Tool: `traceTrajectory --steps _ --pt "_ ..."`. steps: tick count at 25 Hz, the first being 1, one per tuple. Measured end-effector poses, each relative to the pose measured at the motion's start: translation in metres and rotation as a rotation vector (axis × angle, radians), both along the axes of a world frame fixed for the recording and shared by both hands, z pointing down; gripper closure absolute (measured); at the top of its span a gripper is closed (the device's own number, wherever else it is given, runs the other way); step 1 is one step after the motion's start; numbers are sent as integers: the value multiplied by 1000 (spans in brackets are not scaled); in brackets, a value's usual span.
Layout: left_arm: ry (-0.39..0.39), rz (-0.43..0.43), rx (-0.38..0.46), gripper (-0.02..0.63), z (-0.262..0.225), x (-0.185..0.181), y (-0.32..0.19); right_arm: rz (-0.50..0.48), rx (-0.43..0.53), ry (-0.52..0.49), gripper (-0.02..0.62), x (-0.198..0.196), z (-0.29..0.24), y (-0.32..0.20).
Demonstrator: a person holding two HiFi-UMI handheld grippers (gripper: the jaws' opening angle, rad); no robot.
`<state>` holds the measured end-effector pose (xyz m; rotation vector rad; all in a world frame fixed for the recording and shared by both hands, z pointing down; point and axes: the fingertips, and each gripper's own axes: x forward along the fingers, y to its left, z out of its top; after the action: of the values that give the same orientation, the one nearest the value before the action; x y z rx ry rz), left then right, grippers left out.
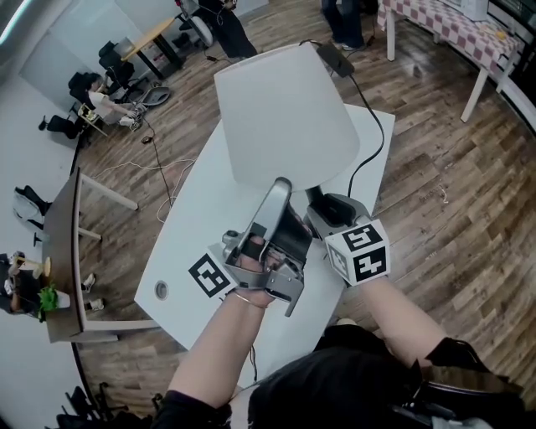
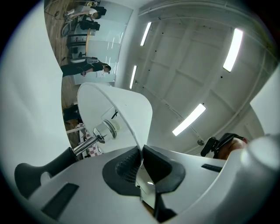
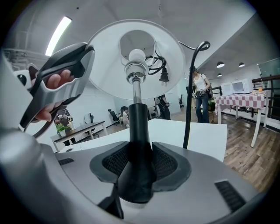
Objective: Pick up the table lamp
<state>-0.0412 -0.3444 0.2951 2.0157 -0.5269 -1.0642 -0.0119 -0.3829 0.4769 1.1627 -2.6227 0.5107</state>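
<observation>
Wooden floor point(image 1: 435, 167) of brown planks carries a white rectangular table point(image 1: 201, 226). Over the middle of this table is the table lamp point(image 1: 280, 117). It has a white cone-shaped shade point(image 3: 105, 61), a thin chrome tube and a thick black stem point(image 3: 140, 127). Whether its foot touches the table, I cannot tell.

Inside the shade a round white bulb point(image 3: 136, 55) shows, and a black plug point(image 3: 164, 77) hangs just beside it. The left gripper point(image 2: 142, 154) points upward at the near rim of the shade, and its jaws are pressed together on this thin rim. The right gripper point(image 3: 141, 162) is just to the right of it and lower. Its jaws stand wide and clamp the black stem from both sides.

A black cord point(image 1: 373, 126) runs from the lamp over the far right part of the table. At far right stands a table with a red checked cloth point(image 1: 444, 25). At far left a person point(image 1: 96, 100) sits at a desk.
</observation>
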Motion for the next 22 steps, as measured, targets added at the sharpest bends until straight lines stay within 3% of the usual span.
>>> traceTrajectory --steps 8,22 --pt "23 30 97 581 -52 -20 58 24 81 10 420 -14 -56 48" --pt "-22 76 258 583 -127 -62 200 56 206 -27 420 -55 -137 173"
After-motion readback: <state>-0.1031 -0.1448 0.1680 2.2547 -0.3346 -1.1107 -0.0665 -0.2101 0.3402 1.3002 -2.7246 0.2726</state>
